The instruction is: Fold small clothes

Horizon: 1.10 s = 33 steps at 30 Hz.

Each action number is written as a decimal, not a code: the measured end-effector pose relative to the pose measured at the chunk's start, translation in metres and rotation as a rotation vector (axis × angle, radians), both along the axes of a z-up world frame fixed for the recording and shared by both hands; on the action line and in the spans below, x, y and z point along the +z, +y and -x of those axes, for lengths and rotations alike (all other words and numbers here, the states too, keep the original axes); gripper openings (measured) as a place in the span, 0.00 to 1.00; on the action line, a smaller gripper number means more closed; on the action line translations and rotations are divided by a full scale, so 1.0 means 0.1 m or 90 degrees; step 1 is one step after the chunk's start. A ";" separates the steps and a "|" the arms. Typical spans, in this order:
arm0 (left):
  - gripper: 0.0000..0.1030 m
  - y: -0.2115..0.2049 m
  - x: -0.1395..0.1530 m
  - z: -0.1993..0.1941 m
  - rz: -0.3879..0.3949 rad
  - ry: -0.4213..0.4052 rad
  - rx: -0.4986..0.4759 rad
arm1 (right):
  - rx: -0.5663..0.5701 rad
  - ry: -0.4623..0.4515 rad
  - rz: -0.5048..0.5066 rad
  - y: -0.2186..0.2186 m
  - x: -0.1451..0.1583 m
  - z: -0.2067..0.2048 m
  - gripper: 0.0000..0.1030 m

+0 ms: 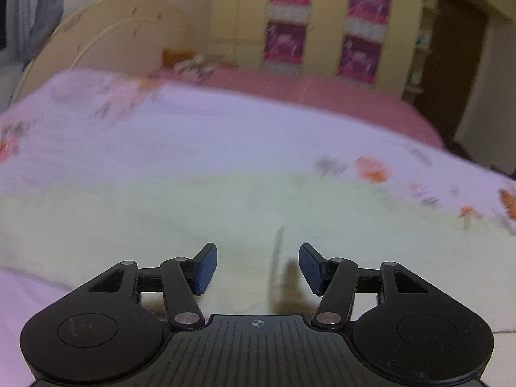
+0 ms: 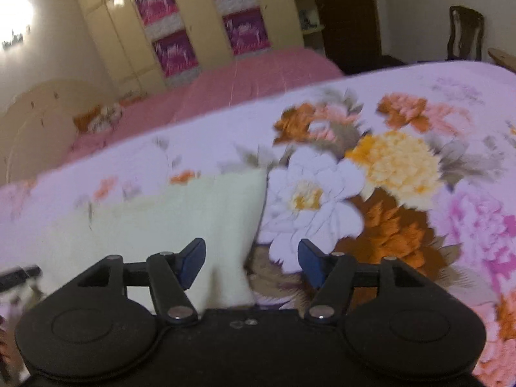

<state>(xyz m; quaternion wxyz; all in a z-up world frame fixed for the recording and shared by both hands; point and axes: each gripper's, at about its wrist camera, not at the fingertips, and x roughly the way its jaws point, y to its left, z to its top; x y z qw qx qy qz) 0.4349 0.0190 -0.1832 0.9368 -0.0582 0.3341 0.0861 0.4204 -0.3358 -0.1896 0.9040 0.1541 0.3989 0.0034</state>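
Observation:
A pale cream garment [image 1: 180, 219] lies flat on a lilac floral bedsheet [image 1: 225, 129]. In the left wrist view it fills the lower middle, and my left gripper [image 1: 258, 266] is open just above it, holding nothing. In the right wrist view the same garment [image 2: 180, 219] lies at the lower left, its right edge running down between the fingers. My right gripper [image 2: 251, 262] is open over that edge, holding nothing. Both views are motion-blurred.
The floral sheet [image 2: 403, 167] spreads to the right. A pink bedspread [image 1: 306, 90] lies beyond, with a cream headboard [image 1: 113, 32] and wardrobe doors with magenta panels [image 1: 287, 19]. A dark doorway [image 2: 348, 16] and a chair [image 2: 466, 32] stand at the far right.

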 end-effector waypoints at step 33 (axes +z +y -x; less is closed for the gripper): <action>0.70 -0.09 -0.11 0.01 -0.002 0.063 -0.038 | -0.004 -0.056 0.084 0.25 0.03 -0.31 0.23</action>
